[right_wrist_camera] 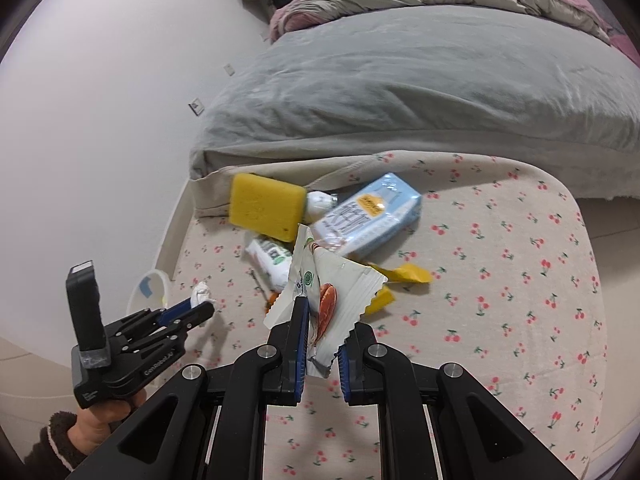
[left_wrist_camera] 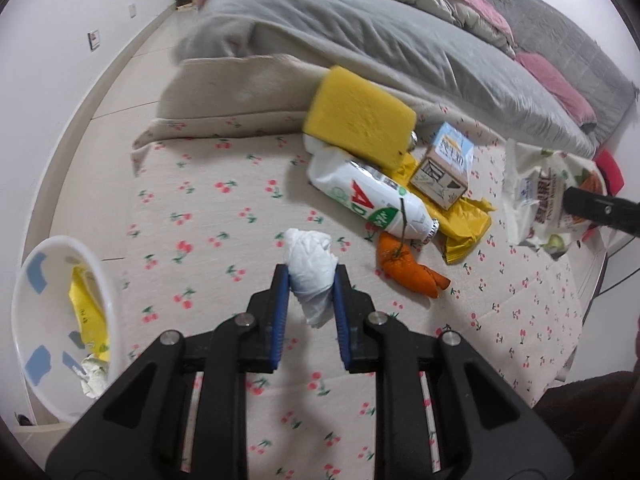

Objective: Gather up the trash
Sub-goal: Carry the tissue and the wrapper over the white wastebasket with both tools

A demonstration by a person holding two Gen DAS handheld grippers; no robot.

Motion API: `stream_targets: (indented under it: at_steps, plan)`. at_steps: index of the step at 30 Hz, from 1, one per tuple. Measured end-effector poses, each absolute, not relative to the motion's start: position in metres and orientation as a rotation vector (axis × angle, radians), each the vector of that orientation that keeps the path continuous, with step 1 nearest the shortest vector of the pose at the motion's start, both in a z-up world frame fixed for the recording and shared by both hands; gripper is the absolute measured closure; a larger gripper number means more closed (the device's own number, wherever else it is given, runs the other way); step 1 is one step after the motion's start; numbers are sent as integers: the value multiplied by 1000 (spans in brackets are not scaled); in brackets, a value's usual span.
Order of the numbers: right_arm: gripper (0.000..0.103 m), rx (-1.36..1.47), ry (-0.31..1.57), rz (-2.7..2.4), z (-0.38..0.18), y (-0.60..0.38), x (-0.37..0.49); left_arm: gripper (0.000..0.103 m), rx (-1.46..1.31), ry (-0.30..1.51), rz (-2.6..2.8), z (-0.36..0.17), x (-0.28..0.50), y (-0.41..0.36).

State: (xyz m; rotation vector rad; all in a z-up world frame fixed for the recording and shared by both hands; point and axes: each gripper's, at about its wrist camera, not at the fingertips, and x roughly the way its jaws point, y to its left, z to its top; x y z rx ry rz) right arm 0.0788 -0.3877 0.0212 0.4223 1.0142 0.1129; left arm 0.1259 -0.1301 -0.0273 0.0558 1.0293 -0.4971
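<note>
My left gripper (left_wrist_camera: 310,276) is shut on a crumpled white tissue (left_wrist_camera: 310,264) and holds it above the cherry-print sheet; it also shows in the right wrist view (right_wrist_camera: 200,306). My right gripper (right_wrist_camera: 324,328) is shut on a white snack wrapper (right_wrist_camera: 324,288), lifted above the trash pile; the wrapper shows at the right in the left wrist view (left_wrist_camera: 536,192). On the sheet lie a yellow sponge (left_wrist_camera: 358,116), a white bottle (left_wrist_camera: 372,200), a small carton (left_wrist_camera: 444,168), a yellow wrapper (left_wrist_camera: 464,228) and orange peel (left_wrist_camera: 408,272).
A white bin (left_wrist_camera: 24,320) with a yellow wrapper and tissue inside stands on the floor at the left, beside the mattress edge. A grey blanket (left_wrist_camera: 360,32) and pink bedding lie behind the pile. A white wall runs along the left.
</note>
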Motion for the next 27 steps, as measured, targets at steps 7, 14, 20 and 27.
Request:
stream_targets:
  at_steps: [7, 14, 20, 27]
  plan:
    - [90, 400, 1018, 158, 24, -359, 89, 80, -3, 1013, -473, -19, 124, -102]
    - [90, 383, 1023, 203, 27, -328, 100, 80, -29, 992, -433, -15, 123, -70]
    - [90, 361, 1033, 239, 26, -298, 108, 80, -56, 991, -394, -16, 123, -40]
    - [90, 332, 1051, 281, 22, -259, 120, 80, -75, 999, -340, -23, 122, -3]
